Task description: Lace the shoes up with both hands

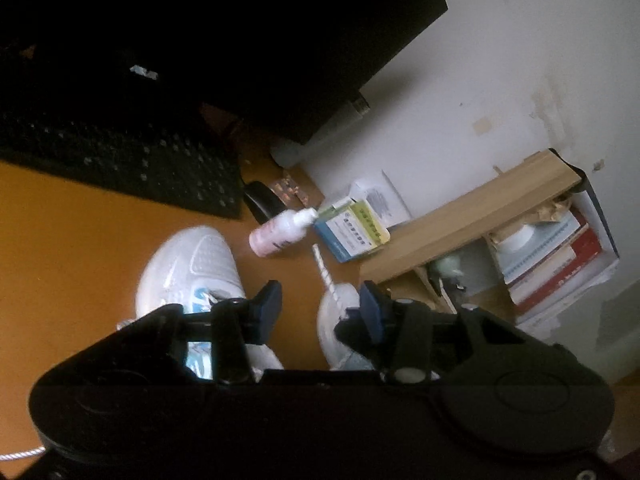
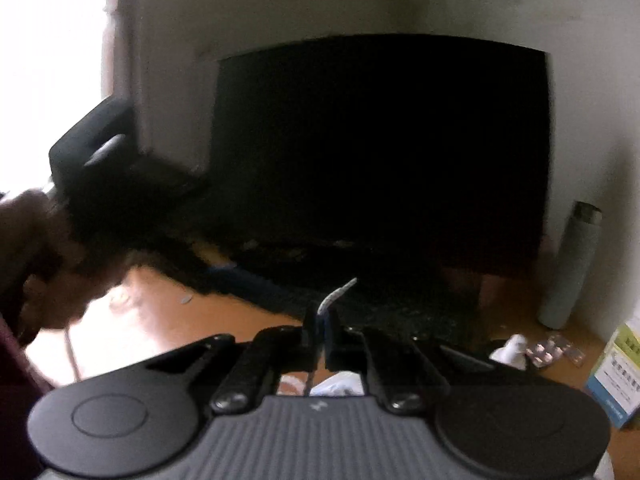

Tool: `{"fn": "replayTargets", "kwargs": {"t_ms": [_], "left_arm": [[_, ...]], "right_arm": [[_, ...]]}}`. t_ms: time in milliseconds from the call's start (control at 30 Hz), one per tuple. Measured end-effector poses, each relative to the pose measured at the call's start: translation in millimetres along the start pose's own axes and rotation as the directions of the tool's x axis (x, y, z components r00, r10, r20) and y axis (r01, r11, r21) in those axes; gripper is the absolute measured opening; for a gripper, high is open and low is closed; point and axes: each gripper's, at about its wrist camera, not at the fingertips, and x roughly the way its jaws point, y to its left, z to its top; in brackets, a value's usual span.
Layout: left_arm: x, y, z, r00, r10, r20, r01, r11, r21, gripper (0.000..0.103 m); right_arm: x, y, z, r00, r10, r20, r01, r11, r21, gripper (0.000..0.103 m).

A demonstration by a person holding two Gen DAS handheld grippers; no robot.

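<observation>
Shoe: white trainer [image 1: 192, 272] with pale blue side panels lies on the orange desk [image 1: 80, 240], below the black keyboard [image 1: 120, 160], toe pointing up toward it; light and easy to shove, so it looks likely to slide if the lace is tugged hard.
Second shoe: white toe [image 1: 336, 312] just right of the first, largely hidden behind the left gripper.
Left gripper: blue-padded left gripper [image 1: 320, 308] hovers over the gap between the two shoes, jaws partly apart, nothing pressed between the pads.
Lace: white twisted lace end [image 1: 322, 268] rises from the second shoe, up toward the pink bottle [image 1: 280, 232] right of the keyboard; soft, limp cord, slippery along its length.
Where to grip: the stiff tip is my pick, since it is the only part that will steer through an eyelet.
Right gripper: right gripper [image 2: 320, 334] is pinched tight on a lace tip [image 2: 338, 292], which pokes up and right, in front of the keyboard.
Hand: a person's hand [image 2: 36, 264] blurs at the far left of the right wrist view.
Writing: small silver logo on the dark monitor [image 1: 144, 72] above the keyboard, too blurred to read; box [image 1: 352, 232] right of the keyboard carries printed text, also unreadable.
</observation>
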Motion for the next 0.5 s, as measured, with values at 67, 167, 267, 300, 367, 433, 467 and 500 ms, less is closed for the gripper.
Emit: {"fn": "replayTargets", "kwargs": {"t_ms": [67,167,267,300,367,433,467,500], "left_arm": [[2.0,0.0,-1.8,1.0,-0.012,-0.011,0.012,1.0,-0.005,0.033],[2.6,1.5,-3.9,0.999,-0.027,-0.02,0.026,0.999,-0.025,0.03],[1.3,0.2,-4.4,0.999,-0.024,-0.023,0.024,0.999,-0.023,0.022],[1.9,0.3,-4.5,0.999,-0.024,-0.025,0.024,0.999,-0.022,0.022],[3.4,0.1,-5.7,0.999,-0.031,-0.033,0.03,0.999,-0.018,0.013],[5.5,-0.1,-6.7,0.999,-0.037,-0.04,0.036,0.999,-0.015,0.01],[5.6,0.4,-6.9,0.999,-0.038,-0.038,0.037,0.999,-0.018,0.004],[5.4,0.7,-7.0,0.999,-0.034,-0.035,0.033,0.999,-0.015,0.004]], "right_arm": [[-3.4,3.8,-2.6,1.0,0.009,0.0,-0.009,1.0,-0.013,0.003],[-5.8,7.4,-3.7,1.0,0.006,0.005,-0.006,0.999,-0.045,0.003],[-5.5,8.3,-5.2,1.0,0.007,0.002,-0.007,0.998,-0.065,0.003],[-5.7,8.6,-5.3,1.0,0.008,0.001,-0.008,0.998,-0.069,0.003],[-5.6,8.8,-5.3,1.0,0.009,-0.005,-0.009,0.997,-0.071,0.003],[-5.4,9.2,-4.0,1.0,0.008,-0.01,-0.009,0.997,-0.076,0.003],[-4.5,9.3,-2.9,1.0,0.009,-0.015,-0.01,0.997,-0.077,0.003],[-3.6,9.4,-2.4,1.0,0.01,-0.02,-0.012,0.997,-0.079,0.003]]}}
